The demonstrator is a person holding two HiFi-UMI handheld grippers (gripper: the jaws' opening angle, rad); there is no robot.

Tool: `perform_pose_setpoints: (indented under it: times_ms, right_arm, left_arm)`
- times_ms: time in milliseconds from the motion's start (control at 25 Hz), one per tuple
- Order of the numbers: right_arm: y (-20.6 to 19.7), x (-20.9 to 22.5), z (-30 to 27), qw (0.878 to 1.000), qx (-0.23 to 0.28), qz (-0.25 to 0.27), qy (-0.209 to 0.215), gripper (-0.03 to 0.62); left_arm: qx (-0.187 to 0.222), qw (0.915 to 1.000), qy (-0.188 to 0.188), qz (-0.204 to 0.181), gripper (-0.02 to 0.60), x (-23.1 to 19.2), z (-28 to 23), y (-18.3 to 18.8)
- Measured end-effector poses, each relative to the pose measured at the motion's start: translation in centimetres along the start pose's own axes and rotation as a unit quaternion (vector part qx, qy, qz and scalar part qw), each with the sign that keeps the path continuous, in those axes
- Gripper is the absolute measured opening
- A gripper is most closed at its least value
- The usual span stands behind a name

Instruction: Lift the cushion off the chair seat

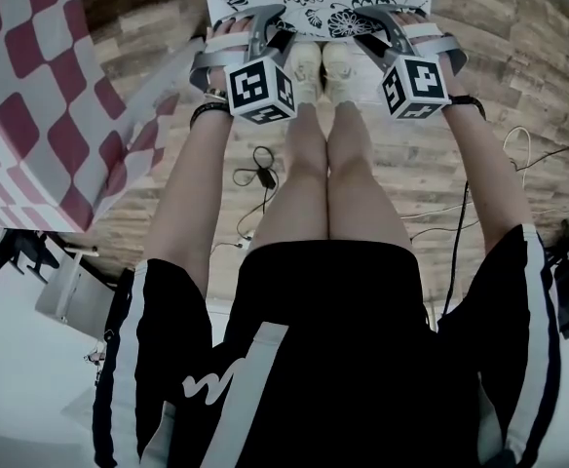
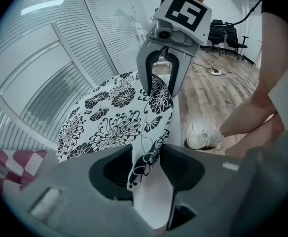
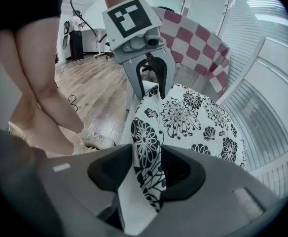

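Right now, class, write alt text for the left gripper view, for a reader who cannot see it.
The left gripper grips the near edge of a black-and-white floral cushion, while the right gripper grips its far edge. A wooden floor and a white shoe lie beyond.

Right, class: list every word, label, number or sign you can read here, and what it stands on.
No readable text anywhere.
The marker cubes: black-and-white square patterns only, no letters.
The cushion: flower print only.
The shorts: a white wavy mark, no letters.
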State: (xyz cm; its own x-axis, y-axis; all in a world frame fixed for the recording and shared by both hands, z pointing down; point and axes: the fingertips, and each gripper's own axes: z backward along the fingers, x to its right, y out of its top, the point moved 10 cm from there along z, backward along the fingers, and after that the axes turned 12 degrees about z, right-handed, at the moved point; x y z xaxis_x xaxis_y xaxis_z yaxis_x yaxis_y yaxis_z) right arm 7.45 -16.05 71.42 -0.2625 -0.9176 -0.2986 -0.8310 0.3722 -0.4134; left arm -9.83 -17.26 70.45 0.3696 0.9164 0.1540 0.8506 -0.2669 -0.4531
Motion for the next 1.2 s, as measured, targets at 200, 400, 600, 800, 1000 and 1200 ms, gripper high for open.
perform_pose_setpoints:
  times_ms: [200, 400, 600, 800, 1000, 1200]
  right_arm:
    - [0.1, 0.1, 0.2, 1.0, -0.002, -0.006, -0.01, 0.133]
    - [0.3, 0.5, 0.4, 1.0, -0.007, -0.015, -0.021, 0.063]
    - [0.3, 1.5, 1.1, 0.999, -0.009, -0.032, -0.04, 0.015]
    - [0.4, 2.4, 1.9, 0.997, -0.009, -0.056, -0.057, 0.012]
    - [0.4, 3.2, 2.4, 0.995, -0.012, -0.068, -0.069, 0.009]
    - [0.5, 3.6, 3.1, 0.994, -0.014, -0.071, -0.076, 0.009]
  left_arm:
    - [0.005, 1.0, -0.003, -0.004, 0.133, 0.1, 0.1, 0.2]
    - [0.015, 0.9998, 0.008, 0.013, 0.074, -0.7, 0.4, 0.6]
    - [0.021, 0.9994, 0.015, 0.025, 0.037, -1.6, 0.9, 1.3]
    - [0.026, 0.9987, 0.016, 0.041, 0.026, -1.9, 1.7, 1.6]
    - [0.03, 0.9974, 0.015, 0.064, 0.023, -2.5, 2.1, 2.0]
    - [0.031, 0.9967, 0.021, 0.071, 0.02, -2.8, 2.6, 2.6]
